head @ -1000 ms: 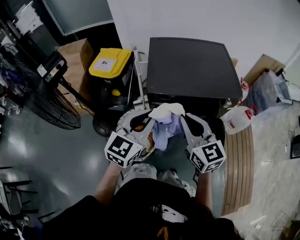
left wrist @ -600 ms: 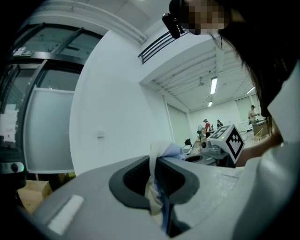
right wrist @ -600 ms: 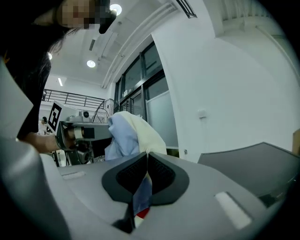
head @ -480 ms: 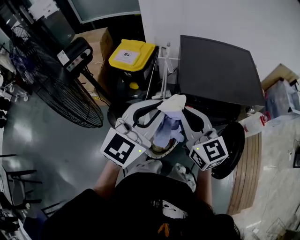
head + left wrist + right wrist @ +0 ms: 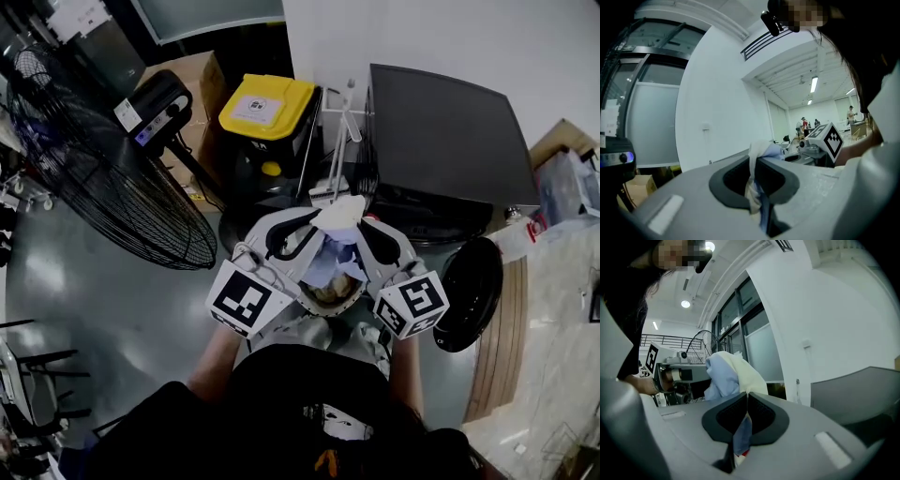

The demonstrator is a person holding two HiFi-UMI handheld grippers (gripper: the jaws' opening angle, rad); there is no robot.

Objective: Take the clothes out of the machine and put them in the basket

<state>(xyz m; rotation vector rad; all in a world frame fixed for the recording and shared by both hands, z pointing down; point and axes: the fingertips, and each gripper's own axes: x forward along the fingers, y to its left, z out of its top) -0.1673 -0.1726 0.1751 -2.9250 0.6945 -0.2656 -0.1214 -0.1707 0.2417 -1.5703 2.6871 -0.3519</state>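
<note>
A: 2 grippers up! Left gripper and right gripper each pinch the clothes, hanging between them, clear of the machine.
B: Looks like the carry. Next: locate the basket, lower, release.

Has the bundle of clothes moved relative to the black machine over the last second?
Yes. The clothes have shifted left, from in front of the black machine toward the yellow-lidded bin.
</note>
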